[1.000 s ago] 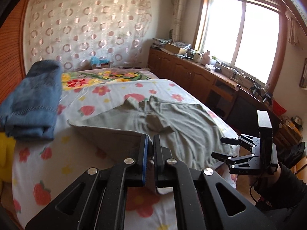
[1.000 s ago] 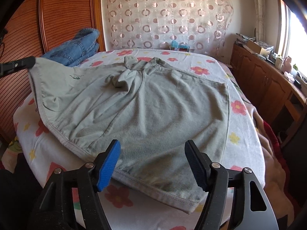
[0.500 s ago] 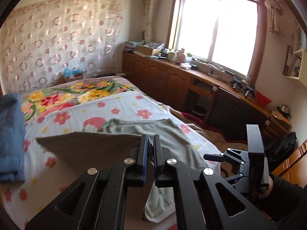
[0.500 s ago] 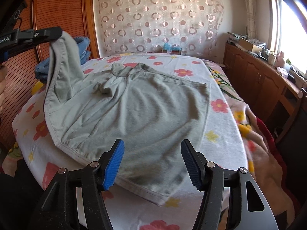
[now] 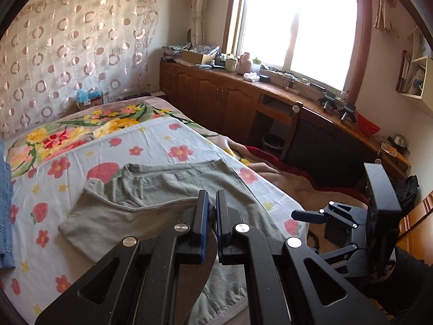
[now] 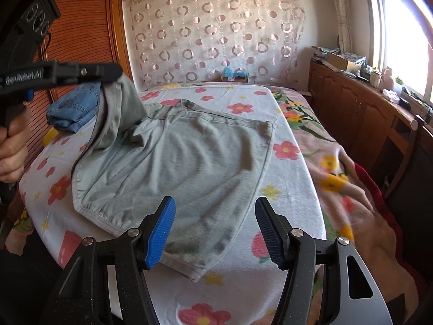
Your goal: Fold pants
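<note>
Grey-green pants (image 6: 189,157) lie spread on the floral bed sheet (image 6: 286,149). My left gripper (image 6: 113,71) is shut on one corner of them and holds that flap lifted above the left side, so the fabric hangs in a fold. In the left wrist view the left gripper (image 5: 212,197) has cloth pinched between its closed blue pads, with the pants (image 5: 113,222) below. My right gripper (image 6: 215,203) stands open just above the near hem, with nothing pressed between its pads. The right gripper (image 5: 305,230) also shows at the bed's right edge.
Folded blue jeans (image 6: 73,111) sit at the far left of the bed. A wooden wardrobe (image 6: 81,27) stands behind them. Low wooden cabinets (image 5: 216,92) with clutter run under the window on the right. A person's hand (image 6: 10,146) holds the left gripper's handle.
The left gripper has carried the pinched corner up and across toward the right, over the rest of the pants. The right gripper has hardly moved.
</note>
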Motion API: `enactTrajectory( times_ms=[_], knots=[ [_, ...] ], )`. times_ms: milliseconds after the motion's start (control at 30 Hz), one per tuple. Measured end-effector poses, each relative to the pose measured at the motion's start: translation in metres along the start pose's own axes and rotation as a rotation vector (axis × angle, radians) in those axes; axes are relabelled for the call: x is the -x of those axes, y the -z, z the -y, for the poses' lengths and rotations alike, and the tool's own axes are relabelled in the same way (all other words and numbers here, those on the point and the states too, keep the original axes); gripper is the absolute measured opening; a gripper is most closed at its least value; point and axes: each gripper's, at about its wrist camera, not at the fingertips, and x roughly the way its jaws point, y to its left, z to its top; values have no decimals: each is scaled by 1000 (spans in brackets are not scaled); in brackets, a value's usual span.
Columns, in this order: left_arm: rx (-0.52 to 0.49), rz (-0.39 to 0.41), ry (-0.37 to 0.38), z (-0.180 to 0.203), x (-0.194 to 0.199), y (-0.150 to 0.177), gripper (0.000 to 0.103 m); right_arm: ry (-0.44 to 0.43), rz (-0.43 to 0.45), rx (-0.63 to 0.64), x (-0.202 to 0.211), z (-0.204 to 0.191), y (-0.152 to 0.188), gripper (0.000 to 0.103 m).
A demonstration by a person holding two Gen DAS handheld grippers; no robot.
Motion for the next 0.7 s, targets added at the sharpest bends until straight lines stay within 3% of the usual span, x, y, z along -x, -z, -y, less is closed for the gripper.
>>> enactTrajectory(
  times_ms=[200, 267, 333, 367, 533, 700],
  knots=[
    [13, -14, -26, -4, -7, 10, 7, -2, -4, -24, -5, 2, 4, 63],
    [17, -18, -34, -7, -7, 13, 22, -2, -6, -26, -6, 2, 4, 63],
    [20, -10, -47, -10, -4, 17, 48, -3, -9, -28, -9, 1, 3, 63],
    [21, -1, -54, -13, -2, 20, 50, -2, -10, -28, -10, 0, 2, 63],
    [53, -27, -69, -29, -2, 35, 81, 0, -10, -19, -5, -1, 3, 63],
    [78, -67, -114, -45, -3, 56, 81, -3, -2, -11, -5, -2, 0, 63]
  ],
)
